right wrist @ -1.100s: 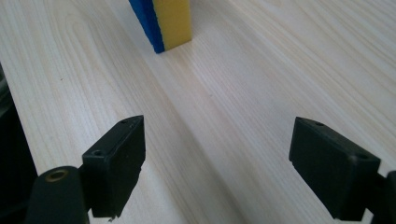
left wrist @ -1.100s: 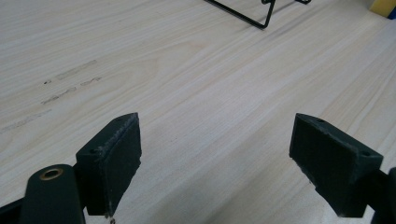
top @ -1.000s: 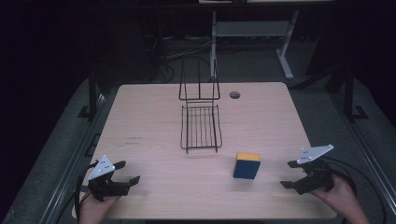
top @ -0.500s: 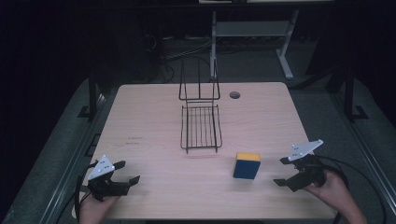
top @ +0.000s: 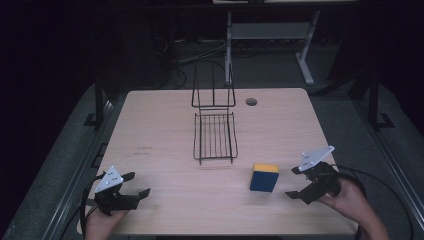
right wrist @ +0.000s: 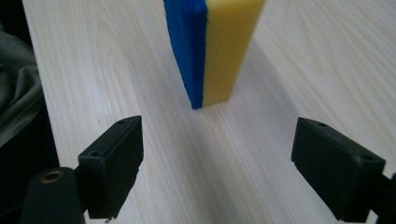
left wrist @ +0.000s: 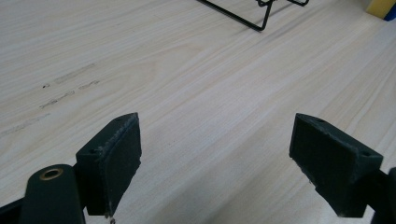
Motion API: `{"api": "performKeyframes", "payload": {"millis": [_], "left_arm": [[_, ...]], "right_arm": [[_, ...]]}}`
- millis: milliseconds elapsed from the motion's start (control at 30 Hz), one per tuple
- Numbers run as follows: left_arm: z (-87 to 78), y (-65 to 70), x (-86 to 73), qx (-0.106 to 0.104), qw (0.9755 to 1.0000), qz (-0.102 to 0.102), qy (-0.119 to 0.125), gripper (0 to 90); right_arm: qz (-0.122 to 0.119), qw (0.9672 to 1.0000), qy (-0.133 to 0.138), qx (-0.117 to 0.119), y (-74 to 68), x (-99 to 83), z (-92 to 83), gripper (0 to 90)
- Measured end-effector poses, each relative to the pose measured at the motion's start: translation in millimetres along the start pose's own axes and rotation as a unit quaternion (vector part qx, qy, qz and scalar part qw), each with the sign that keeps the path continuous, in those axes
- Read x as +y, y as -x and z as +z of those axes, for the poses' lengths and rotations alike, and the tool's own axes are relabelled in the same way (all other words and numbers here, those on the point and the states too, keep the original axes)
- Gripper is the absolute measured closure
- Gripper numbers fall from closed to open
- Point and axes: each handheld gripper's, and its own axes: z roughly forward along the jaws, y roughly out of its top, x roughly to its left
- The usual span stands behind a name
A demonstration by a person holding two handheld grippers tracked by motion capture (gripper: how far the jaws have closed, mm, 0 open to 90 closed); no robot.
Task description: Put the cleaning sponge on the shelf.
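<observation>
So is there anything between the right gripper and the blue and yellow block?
Nothing. In the right gripper view, bare wooden table runs from the open jaws to the block. The high view shows the same gap between the right gripper and block.

I'm working in what looks like a lab or test room: one pale wood table (top: 165, 130) with a cable hole (top: 251, 102) stands on grey floor (top: 65, 150), the surroundings are dark, loose cables (top: 195, 50) lie behind it, and a white desk frame (top: 270, 32) stands at the back
</observation>
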Motion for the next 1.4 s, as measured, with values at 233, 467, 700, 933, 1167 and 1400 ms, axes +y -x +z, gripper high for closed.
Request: {"api": "performKeyframes", "payload": {"millis": [233, 467, 700, 933, 1167, 1400], "left_arm": [[-0.6, -0.2, 0.3, -0.001, 1.0, 0.0, 0.001, 16.3], [-0.7, 0.2, 0.4, -0.001, 1.0, -0.002, 0.003, 16.3], [-1.2, -0.3, 0.8, -0.001, 1.0, -0.001, 0.002, 16.3], [-0.9, -0.5, 1.0, -0.002, 1.0, -0.001, 0.003, 16.3], [-1.7, -1.7, 0.6, -0.001, 1.0, 0.0, 0.002, 16.3], [-1.2, -1.8, 0.1, -0.002, 1.0, -0.002, 0.003, 16.3]], "right_arm": [[-0.016, 0.9998, 0.0, 0.014, -2.0, 15.5, 4.2, 16.6], [-0.031, 0.9991, -0.002, 0.029, -1.8, 31.3, 15.3, 16.9], [-0.037, 0.9986, -0.002, 0.038, 2.6, 40.9, 22.8, 19.2], [-0.039, 0.998, -0.005, 0.048, 6.8, 44.8, 30.2, 24.8], [-0.047, 0.9974, -0.01, 0.053, 9.2, 45.7, 35.7, 38.0], [-0.054, 0.9965, -0.015, 0.062, 10.5, 45.9, 39.0, 49.2]]}}
